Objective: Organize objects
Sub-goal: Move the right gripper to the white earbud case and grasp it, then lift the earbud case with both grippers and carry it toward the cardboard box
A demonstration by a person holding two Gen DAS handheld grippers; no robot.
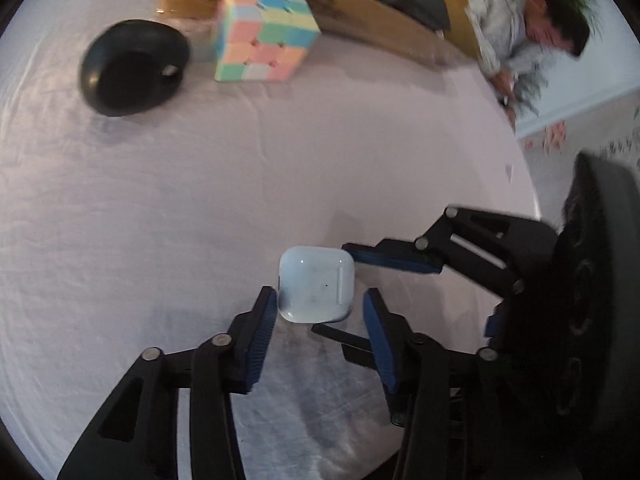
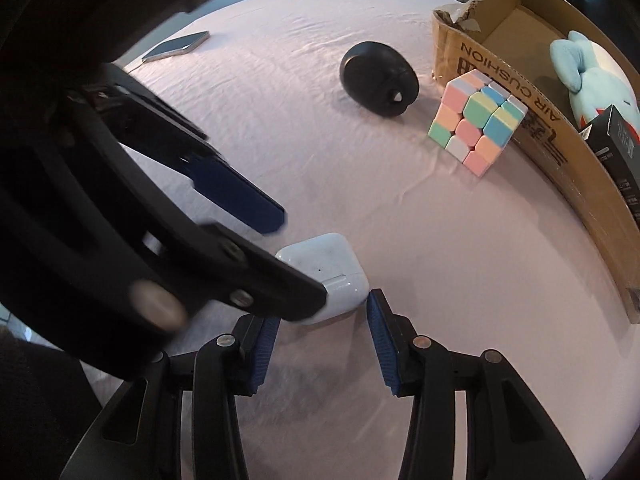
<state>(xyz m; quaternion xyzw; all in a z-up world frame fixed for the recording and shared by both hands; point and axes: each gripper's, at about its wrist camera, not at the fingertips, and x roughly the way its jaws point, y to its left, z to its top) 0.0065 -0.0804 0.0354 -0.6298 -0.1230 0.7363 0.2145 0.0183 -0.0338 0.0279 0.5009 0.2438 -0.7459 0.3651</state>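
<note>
A white earbud case [image 1: 316, 288] [image 2: 328, 272] lies flat on the pale tablecloth. My left gripper [image 1: 320, 292] points down at it, open, with the case between its fingertips. Its left pad sits at the case's edge and a small gap shows at the right pad. My right gripper [image 2: 322, 308] comes in from the other side, also open. Its right tip is at the case's corner, and its left tip is hidden behind the left gripper's finger [image 2: 280, 288]. In the left wrist view the right gripper's fingers [image 1: 400, 260] flank the case above and below.
A pastel puzzle cube [image 2: 476, 120] [image 1: 264, 36] stands against a cardboard box [image 2: 520, 92]. In the box are a light blue plush toy [image 2: 592, 72] and a black carton [image 2: 624, 152]. A black round pouch [image 2: 378, 80] lies left of the cube, and a phone [image 2: 176, 46] lies far back. A person [image 1: 520, 32] sits at the table's edge.
</note>
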